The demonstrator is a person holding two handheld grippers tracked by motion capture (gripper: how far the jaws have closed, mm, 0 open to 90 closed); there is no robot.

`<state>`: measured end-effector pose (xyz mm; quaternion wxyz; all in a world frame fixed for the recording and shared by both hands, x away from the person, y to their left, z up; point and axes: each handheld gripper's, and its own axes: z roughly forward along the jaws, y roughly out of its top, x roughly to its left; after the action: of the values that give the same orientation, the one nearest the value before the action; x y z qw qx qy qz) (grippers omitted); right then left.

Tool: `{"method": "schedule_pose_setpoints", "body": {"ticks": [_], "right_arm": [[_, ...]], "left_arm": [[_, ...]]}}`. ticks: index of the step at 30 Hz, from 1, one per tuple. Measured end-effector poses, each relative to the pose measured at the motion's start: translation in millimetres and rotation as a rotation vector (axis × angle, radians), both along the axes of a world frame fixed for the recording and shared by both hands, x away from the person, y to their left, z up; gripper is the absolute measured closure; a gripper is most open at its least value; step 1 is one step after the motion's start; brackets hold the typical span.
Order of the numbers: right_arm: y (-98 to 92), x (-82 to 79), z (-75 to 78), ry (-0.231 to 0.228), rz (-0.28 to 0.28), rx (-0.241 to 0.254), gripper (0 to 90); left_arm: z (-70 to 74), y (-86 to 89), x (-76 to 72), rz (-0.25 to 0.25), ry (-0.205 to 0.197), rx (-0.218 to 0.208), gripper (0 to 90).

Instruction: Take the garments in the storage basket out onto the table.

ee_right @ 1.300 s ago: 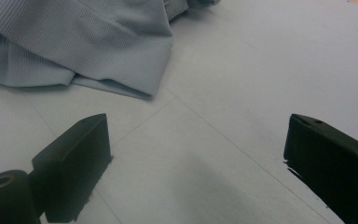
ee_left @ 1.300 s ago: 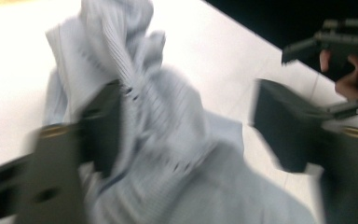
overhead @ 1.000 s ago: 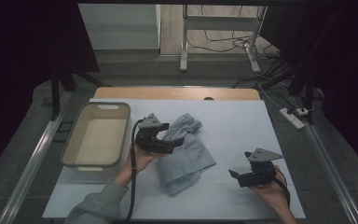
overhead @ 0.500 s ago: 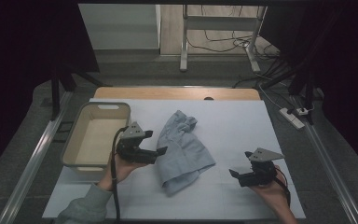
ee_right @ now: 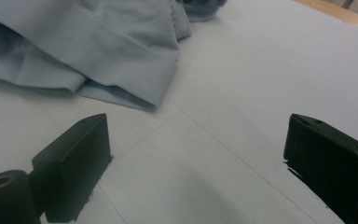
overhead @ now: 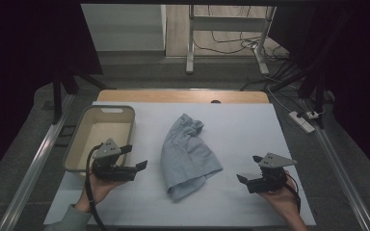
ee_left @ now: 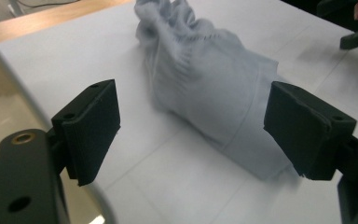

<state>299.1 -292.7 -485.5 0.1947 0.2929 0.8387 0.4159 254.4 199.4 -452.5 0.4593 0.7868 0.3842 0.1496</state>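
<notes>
A cloth (overhead: 189, 154) lies mid-tabletop (overhead: 250, 125). A bin (overhead: 103, 137) sits to its left, apart from it. The left hand-held gripper (overhead: 135, 159) is between bin and cloth — the right hand-held gripper (overhead: 248, 168) is right of the cloth, clear of it.

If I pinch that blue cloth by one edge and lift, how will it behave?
The blue cloth lies rumpled and folded, so it will probably hang limp and unfold. It looks thin, likely light. Pushed across the table, it would likely bunch rather than slide whole.
</notes>
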Motion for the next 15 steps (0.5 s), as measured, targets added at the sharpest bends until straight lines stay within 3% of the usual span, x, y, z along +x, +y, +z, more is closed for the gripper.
{"method": "schedule_pose_setpoints", "body": {"ticks": [6, 15], "right_arm": [[-0.2, -4.5, 5.1, -0.029, 0.028, 0.027, 6.8], [0.3, -5.7, 6.3, -0.034, 0.033, 0.029, 6.8]], "left_arm": [[-6.8, 12.4, -11.8, 0.013, 0.018, 0.005, 18.7], [-11.7, 16.5, -11.7, 0.016, 0.034, 0.013, 18.4]]}}
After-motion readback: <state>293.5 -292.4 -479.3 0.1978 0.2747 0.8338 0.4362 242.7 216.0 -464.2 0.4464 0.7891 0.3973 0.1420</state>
